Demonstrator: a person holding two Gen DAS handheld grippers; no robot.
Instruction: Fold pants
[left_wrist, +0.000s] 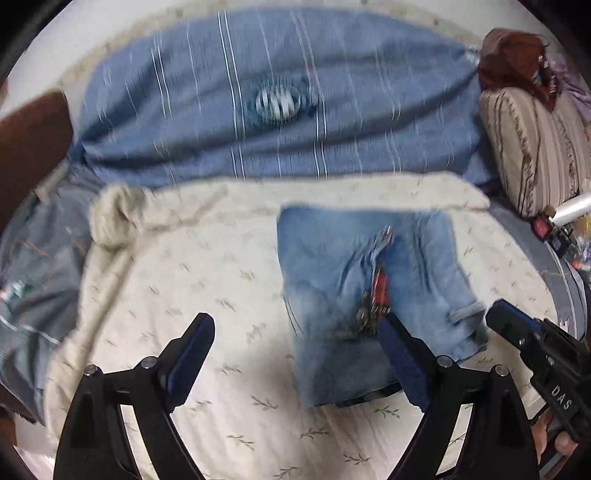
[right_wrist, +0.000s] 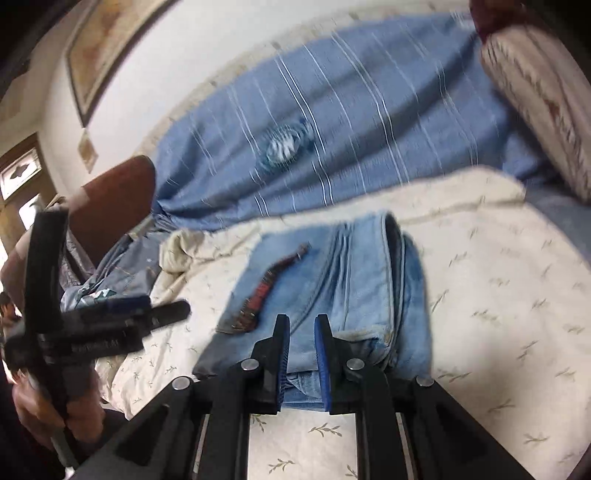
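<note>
Light blue jeans (left_wrist: 351, 266) lie folded into a compact rectangle on a cream leaf-print blanket (left_wrist: 184, 295); a red and dark patch (left_wrist: 380, 288) shows on top. My left gripper (left_wrist: 295, 321) hovers open over the blanket, its right finger above the jeans' near left part, nothing between the pads. My right gripper (left_wrist: 498, 310) reaches in from the right, by the jeans' near right corner. In the right wrist view, the right gripper (right_wrist: 302, 321) is shut with only a narrow gap, just above the near edge of the jeans (right_wrist: 332, 280). The left gripper (right_wrist: 162, 306) is off to the left, held by a hand.
A blue striped cover (left_wrist: 277, 129) lies behind the blanket. There is a striped pillow (left_wrist: 535, 147) at the right with small items below it. A brown rounded panel (right_wrist: 110, 206) and crumpled grey-blue fabric (left_wrist: 37, 258) are on the left. A framed picture (right_wrist: 107, 48) hangs on the wall.
</note>
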